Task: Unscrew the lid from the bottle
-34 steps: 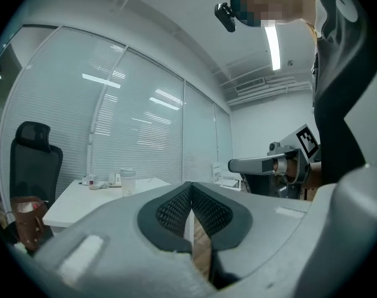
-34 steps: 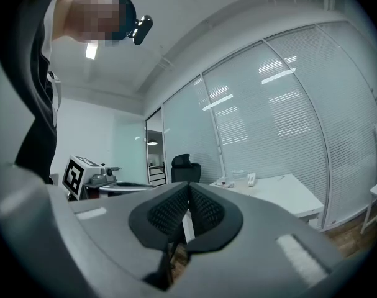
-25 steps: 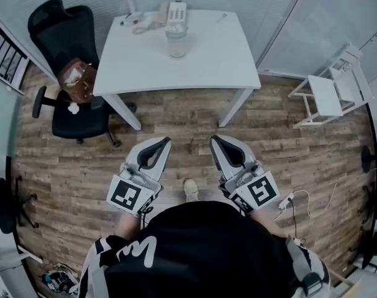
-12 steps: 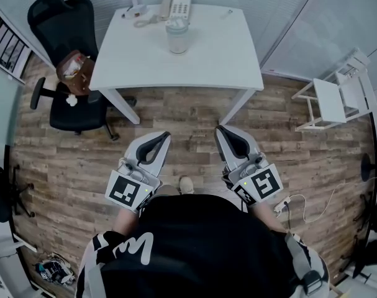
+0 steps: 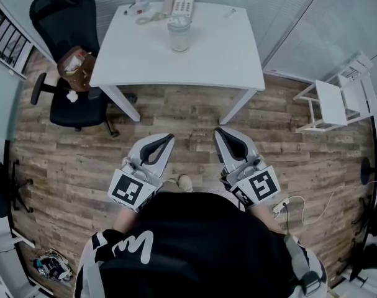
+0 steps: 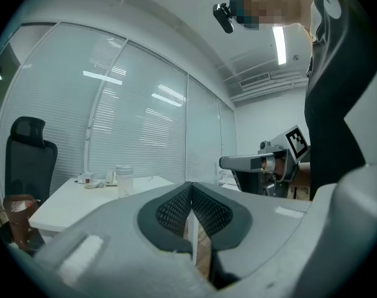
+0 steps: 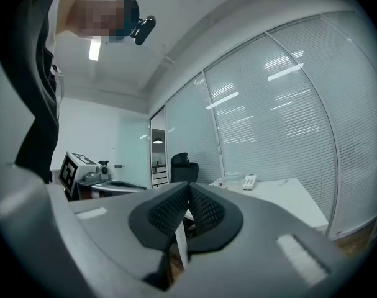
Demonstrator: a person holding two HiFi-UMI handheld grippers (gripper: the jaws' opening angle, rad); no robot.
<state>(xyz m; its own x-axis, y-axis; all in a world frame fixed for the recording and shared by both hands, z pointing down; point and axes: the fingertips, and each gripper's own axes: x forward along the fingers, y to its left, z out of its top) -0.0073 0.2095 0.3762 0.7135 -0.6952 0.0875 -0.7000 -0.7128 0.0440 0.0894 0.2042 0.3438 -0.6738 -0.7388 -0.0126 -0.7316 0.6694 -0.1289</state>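
- Head view: set against the last second's frames, almost nothing differs. Your left gripper [image 5: 165, 140] and right gripper [image 5: 220, 134] hang at your waist over the wood floor [image 5: 188, 113] and have barely shifted. Both pairs of jaws are pressed together and carry nothing.
- The bottle [image 5: 179, 36], with its lid [image 5: 179, 22] on, stands towards the far side of the white table [image 5: 228, 67]. It is just in front of the telephone [image 5: 182, 5], untouched and well apart from both grippers.
- Left gripper view: the jaws meet pad to pad, with nothing between them. The bottle shows small on the table, left of the jaw line, and the office chair [image 6: 28, 157] is further left.
- Right gripper view: these jaws are also closed and empty. The table and telephone lie to the right of the jaw line. The pale shape beside the telephone is probably the bottle, but it is too small to confirm.
- Judgement: the unscrewing has not begun. You first need to walk to the table and open the jaws, then likely steady the bottle with one gripper and take the lid with the other.
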